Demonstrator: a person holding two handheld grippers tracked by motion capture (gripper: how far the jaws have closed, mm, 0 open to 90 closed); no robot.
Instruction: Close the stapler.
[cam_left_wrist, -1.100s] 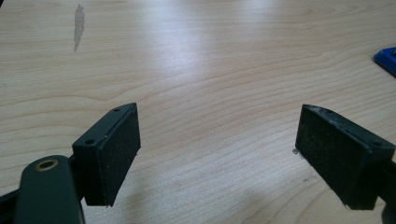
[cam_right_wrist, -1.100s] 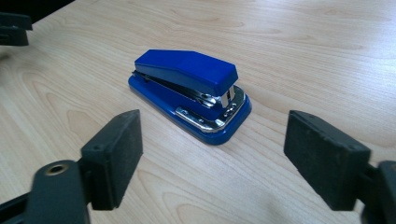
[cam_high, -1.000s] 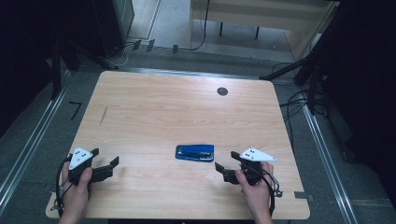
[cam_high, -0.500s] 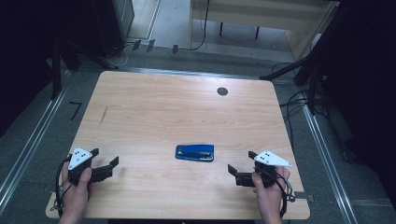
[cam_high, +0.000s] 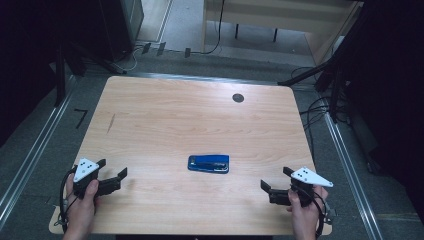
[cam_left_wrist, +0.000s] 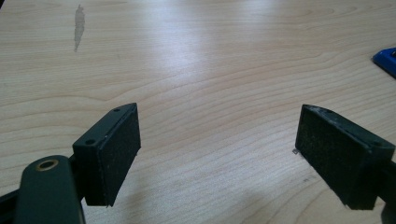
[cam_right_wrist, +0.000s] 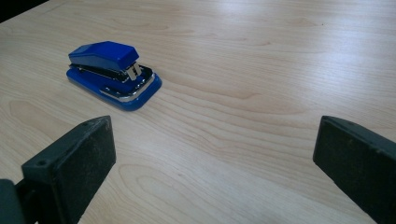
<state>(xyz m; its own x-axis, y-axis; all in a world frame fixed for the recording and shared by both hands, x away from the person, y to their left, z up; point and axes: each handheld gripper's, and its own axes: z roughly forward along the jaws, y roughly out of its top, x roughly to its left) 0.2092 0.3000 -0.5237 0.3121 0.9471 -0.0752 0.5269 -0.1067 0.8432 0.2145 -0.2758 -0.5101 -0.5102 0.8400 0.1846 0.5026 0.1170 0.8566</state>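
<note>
High view puts the stapler (cam_high: 208, 163) flat near the table's (cam_high: 175, 115) middle, well apart from both grippers. My right gripper (cam_high: 276, 184) has just been opening, jaws wide with nothing between them; my left gripper (cam_high: 112, 174) gapes empty too. Left gripper view cuts the stapler to a blue corner at the frame edge.

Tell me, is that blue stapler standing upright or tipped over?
Upright. The stapler rests flat on its base on the table, blue top arm above and slightly raised at the front, away from both grippers.
</note>
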